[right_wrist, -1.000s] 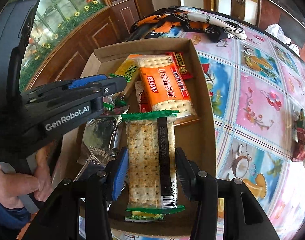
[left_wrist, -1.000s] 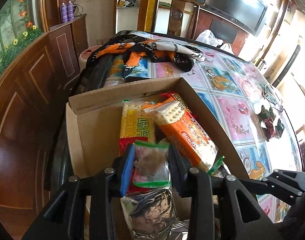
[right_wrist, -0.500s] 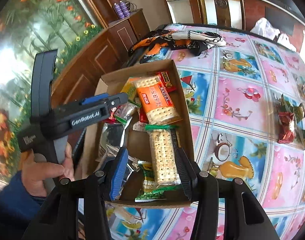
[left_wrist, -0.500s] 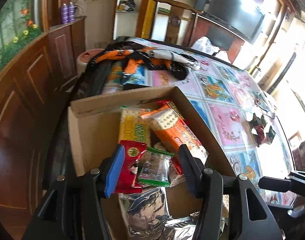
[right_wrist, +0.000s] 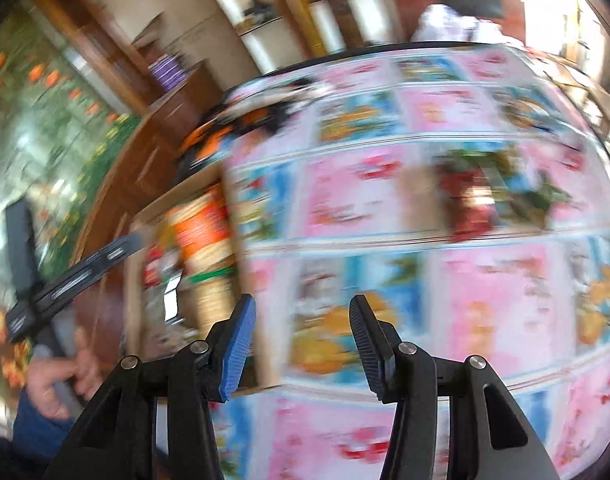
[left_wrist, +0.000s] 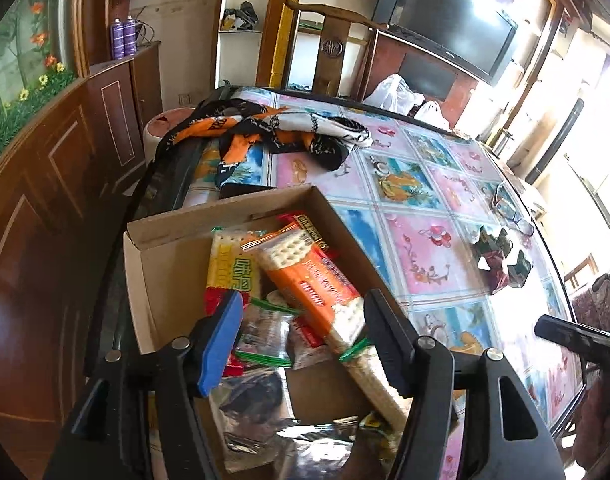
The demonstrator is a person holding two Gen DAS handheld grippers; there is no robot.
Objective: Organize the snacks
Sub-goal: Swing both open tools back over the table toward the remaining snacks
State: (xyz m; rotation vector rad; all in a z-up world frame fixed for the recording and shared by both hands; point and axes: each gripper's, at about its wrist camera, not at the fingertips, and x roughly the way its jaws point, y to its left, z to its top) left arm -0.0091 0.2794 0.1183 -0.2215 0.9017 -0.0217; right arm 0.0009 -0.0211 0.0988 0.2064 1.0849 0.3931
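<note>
Left tool [left_wrist: 301,338] is opening over the cardboard box [left_wrist: 161,264] where the snacks sit, gripping nothing; right tool [right_wrist: 301,340] is parted and empty above the surface [right_wrist: 485,280], heading toward the loose wrapped snacks [right_wrist: 485,196]. Risk I'd guess: that view is badly smeared, so the right tool could miss them or shove them away. Writing: Chinese characters on the yellow cracker pack [left_wrist: 231,268]; the orange cracker pack [left_wrist: 309,280] print is too blurred to read.

Cracker packs and foil pouches lie jumbled in the open cardboard box [left_wrist: 153,264].
</note>
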